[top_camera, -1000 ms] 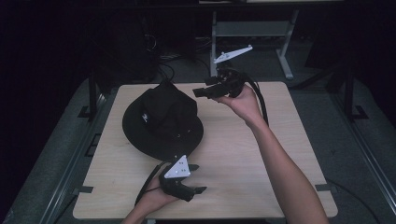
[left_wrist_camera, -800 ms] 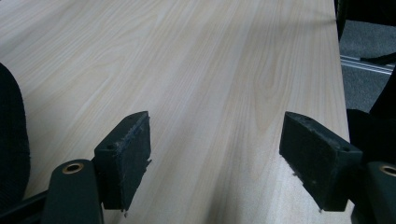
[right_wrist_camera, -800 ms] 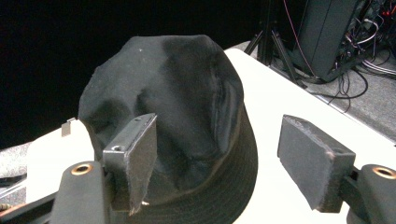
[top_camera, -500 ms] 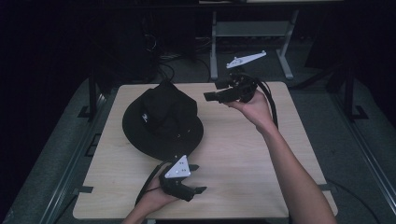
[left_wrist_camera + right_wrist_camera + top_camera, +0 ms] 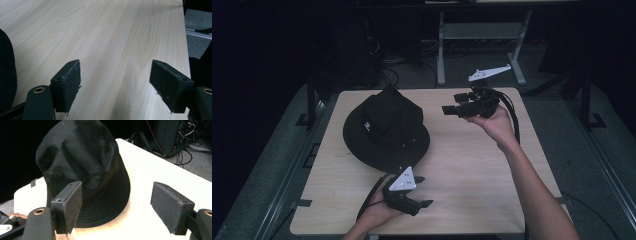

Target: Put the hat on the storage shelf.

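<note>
A black bucket hat (image 5: 384,130) with a small white logo lies brim-down on the left half of the wooden table (image 5: 472,190). My right gripper (image 5: 451,105) hovers to the hat's right and points at it. Its jaws stand open and have just widened a little, with nothing between them. In the right gripper view the hat (image 5: 82,170) sits ahead of the open right gripper (image 5: 116,205). My left gripper (image 5: 424,191) rests near the table's front edge, just in front of the brim. It is open over bare wood, left gripper (image 5: 115,82), with the hat's brim (image 5: 6,75) at the left edge.
Behind the table stands a grey metal frame (image 5: 482,35), with cables (image 5: 412,55) on the floor. Dark grey floor surrounds the table. The right half of the tabletop is bare wood under my right forearm (image 5: 532,185).
My right gripper has moved to the right, away from the hat, and sunk slightly. The left gripper and the hat have stayed put.
</note>
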### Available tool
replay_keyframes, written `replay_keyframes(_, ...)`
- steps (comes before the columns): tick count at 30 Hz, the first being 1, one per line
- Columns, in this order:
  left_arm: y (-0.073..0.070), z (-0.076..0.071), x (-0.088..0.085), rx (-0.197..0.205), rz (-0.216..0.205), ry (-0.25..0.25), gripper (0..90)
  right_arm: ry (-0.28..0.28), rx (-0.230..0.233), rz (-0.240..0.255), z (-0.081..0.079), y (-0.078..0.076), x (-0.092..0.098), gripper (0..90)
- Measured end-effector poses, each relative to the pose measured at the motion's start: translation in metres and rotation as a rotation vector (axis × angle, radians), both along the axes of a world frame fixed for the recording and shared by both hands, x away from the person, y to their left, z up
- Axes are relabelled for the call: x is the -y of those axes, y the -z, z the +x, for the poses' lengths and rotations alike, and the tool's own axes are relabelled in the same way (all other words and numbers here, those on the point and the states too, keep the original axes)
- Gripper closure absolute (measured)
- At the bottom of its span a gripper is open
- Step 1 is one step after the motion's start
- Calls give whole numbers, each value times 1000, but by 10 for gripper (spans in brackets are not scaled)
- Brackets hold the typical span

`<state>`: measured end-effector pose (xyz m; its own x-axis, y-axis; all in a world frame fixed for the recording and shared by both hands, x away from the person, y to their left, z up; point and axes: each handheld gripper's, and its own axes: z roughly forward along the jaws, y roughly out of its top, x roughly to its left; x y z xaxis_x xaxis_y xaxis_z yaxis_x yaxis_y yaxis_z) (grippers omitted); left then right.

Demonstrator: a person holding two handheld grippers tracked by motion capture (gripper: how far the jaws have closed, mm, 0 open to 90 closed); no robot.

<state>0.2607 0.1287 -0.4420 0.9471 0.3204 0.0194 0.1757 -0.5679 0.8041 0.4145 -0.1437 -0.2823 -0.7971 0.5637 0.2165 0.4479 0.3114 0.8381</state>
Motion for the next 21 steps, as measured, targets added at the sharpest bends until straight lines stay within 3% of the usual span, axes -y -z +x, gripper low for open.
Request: replay_keyframes(21, 0, 1, -1, -11, 0, -4, 244, 43, -44, 20, -13, 30, 37, 229)
